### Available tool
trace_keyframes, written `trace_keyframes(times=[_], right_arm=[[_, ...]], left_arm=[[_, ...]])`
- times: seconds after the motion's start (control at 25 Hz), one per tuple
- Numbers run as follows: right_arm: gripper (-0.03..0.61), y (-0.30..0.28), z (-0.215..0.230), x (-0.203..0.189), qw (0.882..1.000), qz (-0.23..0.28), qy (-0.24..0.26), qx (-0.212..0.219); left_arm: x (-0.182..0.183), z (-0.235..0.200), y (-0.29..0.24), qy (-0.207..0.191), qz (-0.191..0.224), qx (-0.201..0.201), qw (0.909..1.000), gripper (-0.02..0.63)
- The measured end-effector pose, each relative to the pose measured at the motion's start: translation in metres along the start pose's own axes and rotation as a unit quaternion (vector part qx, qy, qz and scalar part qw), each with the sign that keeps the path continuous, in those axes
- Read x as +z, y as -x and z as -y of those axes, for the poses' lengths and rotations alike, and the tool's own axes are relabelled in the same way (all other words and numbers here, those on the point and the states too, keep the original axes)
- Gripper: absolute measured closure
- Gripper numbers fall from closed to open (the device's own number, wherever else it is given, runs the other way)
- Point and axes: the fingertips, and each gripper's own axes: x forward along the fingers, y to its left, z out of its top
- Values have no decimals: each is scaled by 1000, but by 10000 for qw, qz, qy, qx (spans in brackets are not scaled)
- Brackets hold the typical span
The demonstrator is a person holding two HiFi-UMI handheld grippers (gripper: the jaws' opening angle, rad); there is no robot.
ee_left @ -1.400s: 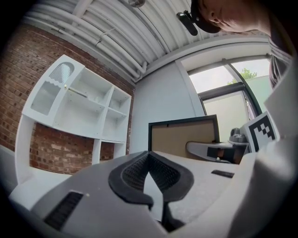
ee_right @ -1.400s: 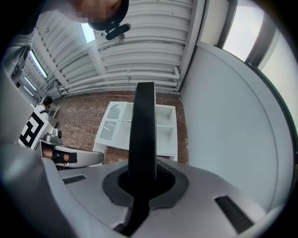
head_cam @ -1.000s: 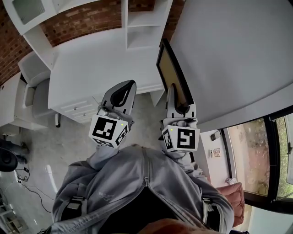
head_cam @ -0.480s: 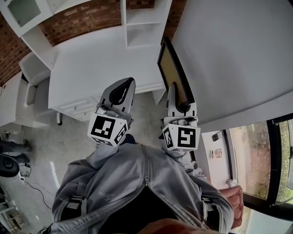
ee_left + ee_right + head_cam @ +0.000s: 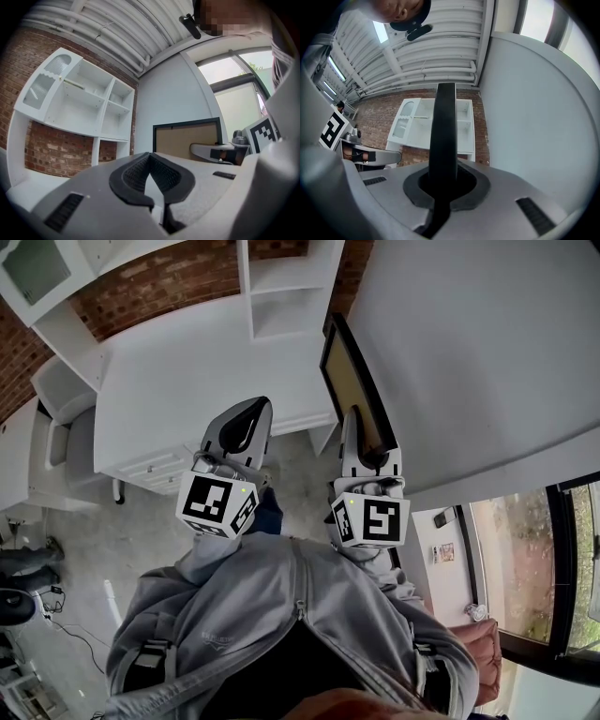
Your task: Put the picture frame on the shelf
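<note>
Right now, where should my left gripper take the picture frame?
Probably its dark rim at the far end, from the left, straddling the thin edge. The picture frame is flat, broad tan face toward the left gripper; the right gripper clamps the near end.

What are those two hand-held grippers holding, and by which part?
The right hand-held gripper clamps the picture frame by its dark edge; the left hand-held gripper holds nothing.

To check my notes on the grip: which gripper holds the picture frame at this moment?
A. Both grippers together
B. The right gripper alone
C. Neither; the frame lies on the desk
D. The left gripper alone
B: the right gripper has its jaws clamped on the edge of the dark picture frame, while the left gripper is shut with nothing between its jaws.
</note>
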Motion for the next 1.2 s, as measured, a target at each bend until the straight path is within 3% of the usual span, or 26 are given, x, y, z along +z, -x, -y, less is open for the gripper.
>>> trace_keyframes(times=[1.2], right_arm=[[545,-223,38,-86,9995,-307,20,-44]], left_arm=[[-56,-159,-189,200,-294,-73,9993,607]])
